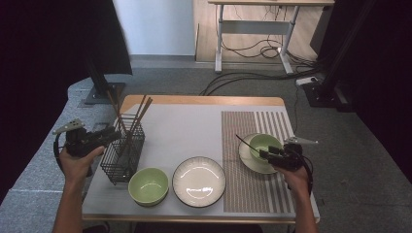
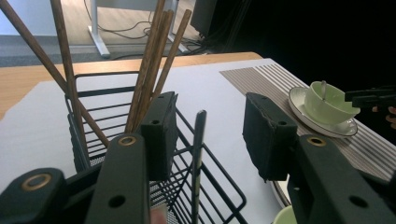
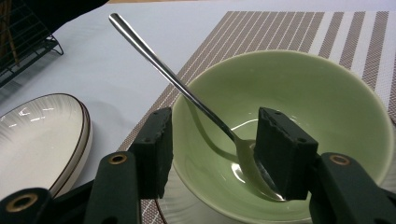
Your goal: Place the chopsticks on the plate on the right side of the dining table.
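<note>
Your left gripper hovers with jaws apart at the wire basket of chopsticks. Your right gripper straddles the green bowl's rim, seemingly unclamped; the spoon rests inside.

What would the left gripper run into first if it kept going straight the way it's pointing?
Most likely the black wire basket: the left gripper points at its near corner, with the jaws open on either side of a corner rod. The wooden chopsticks stand further in. Exact depth is hard to judge.
</note>
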A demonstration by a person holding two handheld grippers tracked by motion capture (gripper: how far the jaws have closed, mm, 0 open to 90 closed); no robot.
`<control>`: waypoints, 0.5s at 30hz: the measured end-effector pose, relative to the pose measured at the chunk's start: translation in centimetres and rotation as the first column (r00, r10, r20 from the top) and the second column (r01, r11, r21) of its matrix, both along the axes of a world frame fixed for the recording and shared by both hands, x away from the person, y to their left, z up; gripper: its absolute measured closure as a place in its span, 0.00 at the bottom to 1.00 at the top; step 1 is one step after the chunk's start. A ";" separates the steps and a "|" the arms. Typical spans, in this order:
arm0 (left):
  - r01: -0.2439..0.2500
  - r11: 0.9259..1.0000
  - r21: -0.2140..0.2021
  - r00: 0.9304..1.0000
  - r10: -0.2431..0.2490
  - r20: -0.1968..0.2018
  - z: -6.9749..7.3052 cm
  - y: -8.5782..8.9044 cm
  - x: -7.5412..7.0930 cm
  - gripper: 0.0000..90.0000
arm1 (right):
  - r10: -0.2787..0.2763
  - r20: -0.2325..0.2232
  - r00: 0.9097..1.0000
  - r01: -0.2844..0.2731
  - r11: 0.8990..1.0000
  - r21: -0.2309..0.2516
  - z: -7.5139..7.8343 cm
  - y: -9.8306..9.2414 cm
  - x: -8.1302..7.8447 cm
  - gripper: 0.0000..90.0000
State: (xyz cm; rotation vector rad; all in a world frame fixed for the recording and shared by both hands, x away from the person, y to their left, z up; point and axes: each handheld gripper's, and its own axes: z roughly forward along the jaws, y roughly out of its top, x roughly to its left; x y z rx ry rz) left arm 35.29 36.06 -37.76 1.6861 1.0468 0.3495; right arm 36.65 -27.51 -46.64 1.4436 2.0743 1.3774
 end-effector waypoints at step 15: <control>-0.035 0.999 0.021 0.999 0.036 -0.034 -0.9 0.3 1.5 0.62 | 0.008 -0.009 1.000 -0.009 1.000 -0.007 -0.2 0.3 0.1 0.52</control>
